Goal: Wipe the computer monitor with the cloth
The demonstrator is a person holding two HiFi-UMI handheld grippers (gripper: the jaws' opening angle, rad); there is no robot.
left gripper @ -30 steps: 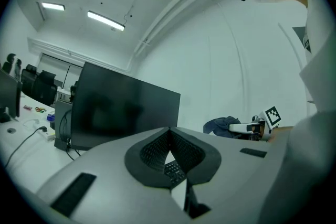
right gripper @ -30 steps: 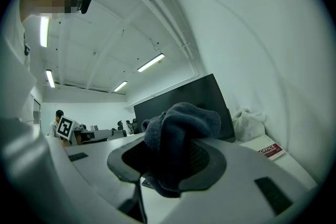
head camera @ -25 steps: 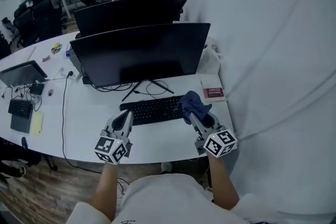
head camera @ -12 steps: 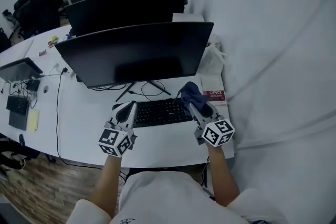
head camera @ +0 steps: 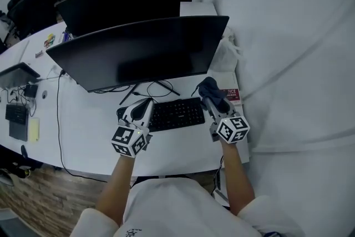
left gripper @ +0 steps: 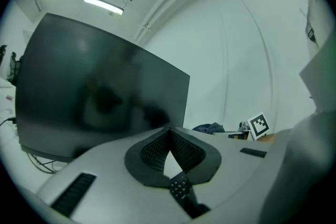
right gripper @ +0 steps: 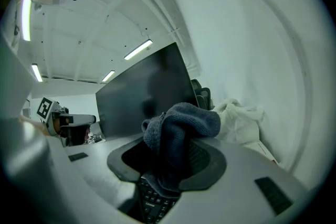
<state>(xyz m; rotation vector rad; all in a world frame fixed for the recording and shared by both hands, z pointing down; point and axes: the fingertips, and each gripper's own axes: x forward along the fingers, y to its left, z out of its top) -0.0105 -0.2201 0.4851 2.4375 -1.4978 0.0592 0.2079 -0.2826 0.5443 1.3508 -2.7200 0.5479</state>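
Note:
A wide black monitor [head camera: 141,53] stands on the white desk [head camera: 94,130], its dark screen facing me. My right gripper [head camera: 209,96] is shut on a dark blue cloth [head camera: 212,89], held above the right end of the keyboard [head camera: 173,114] and short of the screen's lower right corner. In the right gripper view the cloth [right gripper: 178,134] bunches out of the jaws, with the monitor [right gripper: 144,97] beyond. My left gripper [head camera: 143,109] hovers over the keyboard's left end, shut with nothing in it. The left gripper view shows the monitor [left gripper: 100,92] close ahead.
A red-and-white booklet [head camera: 233,96] lies at the desk's right edge, and a white plastic bag [head camera: 224,55] sits behind the monitor's right side. A second monitor [head camera: 122,0] stands back to back. Cables [head camera: 58,114] and small devices [head camera: 16,119] lie at the left. White curtain [head camera: 294,64] hangs right.
Both grippers have moved forward over the keyboard toward the monitor, the right one carrying the cloth. The monitor now appears closer and larger.

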